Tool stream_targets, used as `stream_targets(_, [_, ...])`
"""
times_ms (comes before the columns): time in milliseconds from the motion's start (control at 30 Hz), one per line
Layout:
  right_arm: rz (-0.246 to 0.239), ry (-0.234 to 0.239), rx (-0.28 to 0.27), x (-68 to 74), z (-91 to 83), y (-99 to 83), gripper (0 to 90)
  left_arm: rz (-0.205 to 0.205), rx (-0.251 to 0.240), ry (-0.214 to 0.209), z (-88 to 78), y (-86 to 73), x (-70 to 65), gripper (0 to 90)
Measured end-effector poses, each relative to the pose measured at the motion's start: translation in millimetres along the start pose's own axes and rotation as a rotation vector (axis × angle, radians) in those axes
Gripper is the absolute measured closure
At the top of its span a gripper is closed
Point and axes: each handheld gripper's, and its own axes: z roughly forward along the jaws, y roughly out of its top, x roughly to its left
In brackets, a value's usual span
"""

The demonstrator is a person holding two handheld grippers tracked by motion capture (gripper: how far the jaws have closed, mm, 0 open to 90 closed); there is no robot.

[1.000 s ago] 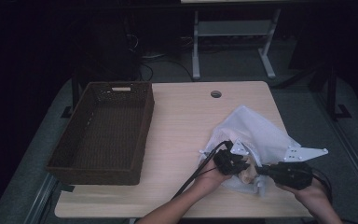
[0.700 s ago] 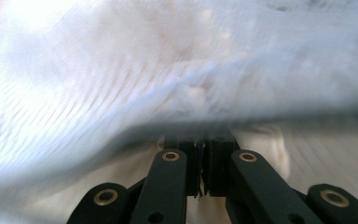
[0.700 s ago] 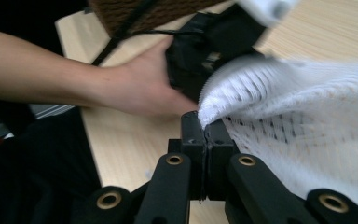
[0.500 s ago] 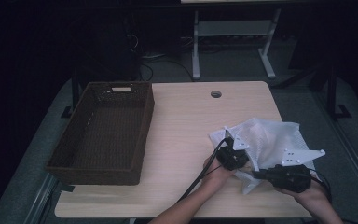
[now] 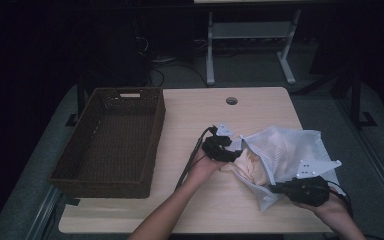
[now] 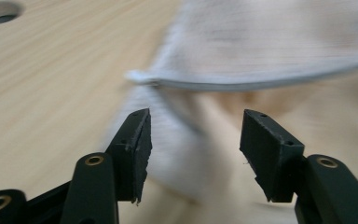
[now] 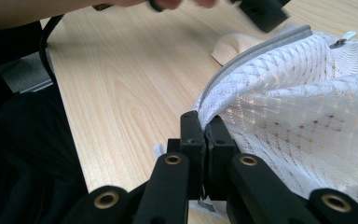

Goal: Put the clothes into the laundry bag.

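I count two grippers, one in each of my hands: my left gripper (image 5: pixel 230 148) and my right gripper (image 5: pixel 275 189), each with two black jaws. One white mesh laundry bag (image 5: pixel 290 152) lies between them, its edge pinched in my right gripper, and one zipper (image 7: pixel 256 51) runs along its opening. One pale peach cloth (image 5: pixel 255 162) sits in the bag's mouth, just ahead of my left gripper. One brown wicker basket (image 5: pixel 107 175) stands well off to the left of my left gripper. There is one counter (image 5: pixel 190 115) under it all, with one round hole (image 5: pixel 231 100) beyond my left gripper.
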Motion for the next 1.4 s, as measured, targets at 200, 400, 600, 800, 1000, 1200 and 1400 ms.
stream_targets(200, [0.002, 0.003, 0.002, -0.6, 0.5, -1.0, 87.8, -0.004, 0.069, 0.015, 34.8, 9.0, 31.3, 39.5])
stream_targets(400, [0.0, 0.002, 0.0, -1.8, 0.5, -2.2, 87.8, 0.079, 0.127, 0.027, 53.0, 10.5, 30.6, 61.6])
stream_targets(600, [0.004, -0.003, 0.002, -2.2, 1.0, -2.2, 87.8, 0.12, 0.156, 0.029, 50.5, 8.0, 26.4, 88.6])
stream_targets(800, [0.011, -0.022, 0.0, -5.4, 0.5, -2.4, 87.8, 0.061, 0.129, 0.08, 24.6, -2.3, 30.2, 89.4])
stream_targets(1000, [0.009, -0.071, 0.016, -17.1, 5.9, 1.4, 87.8, -0.048, 0.081, 0.128, -24.2, -28.4, 32.3, 89.4])
stream_targets(1200, [-0.006, -0.151, 0.034, -39.6, 18.5, 15.7, 87.8, -0.107, 0.067, 0.13, -66.0, -61.1, 13.5, 89.3])
stream_targets(1400, [0.023, -0.164, 0.031, -54.4, 26.6, 19.8, 87.3, -0.115, 0.088, 0.084, -88.3, -90.1, -9.8, 87.9])
